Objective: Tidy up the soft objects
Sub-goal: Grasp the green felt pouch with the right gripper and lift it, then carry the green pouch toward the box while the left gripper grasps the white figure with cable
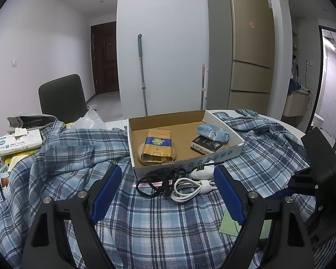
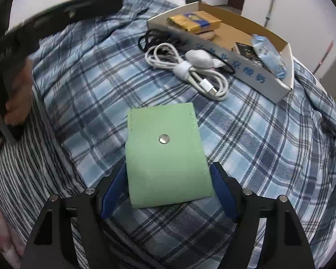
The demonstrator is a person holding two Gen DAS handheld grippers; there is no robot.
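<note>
A green felt pouch [image 2: 166, 154] with a metal snap lies flat on the blue plaid cloth [image 2: 89, 85]. My right gripper [image 2: 169, 189] is open, its blue fingers on either side of the pouch's near end. My left gripper [image 1: 168, 192] is open above the cloth [image 1: 156, 224], facing a coiled white cable [image 1: 190, 188], a black cable [image 1: 156, 180] and a white soft lump [image 1: 202, 172]. The pouch's corner [image 1: 228, 224] shows by the left gripper's right finger. The cables [image 2: 190, 71] also lie beyond the pouch in the right wrist view.
An open cardboard box [image 1: 183, 134] holds a gold packet [image 1: 158, 149], a dark box [image 1: 207, 145] and a blue wrapped pack [image 1: 212, 132]. A tissue pack [image 1: 19, 142] and clutter sit left. A chair [image 1: 62, 98] and fridge [image 1: 242, 49] stand behind.
</note>
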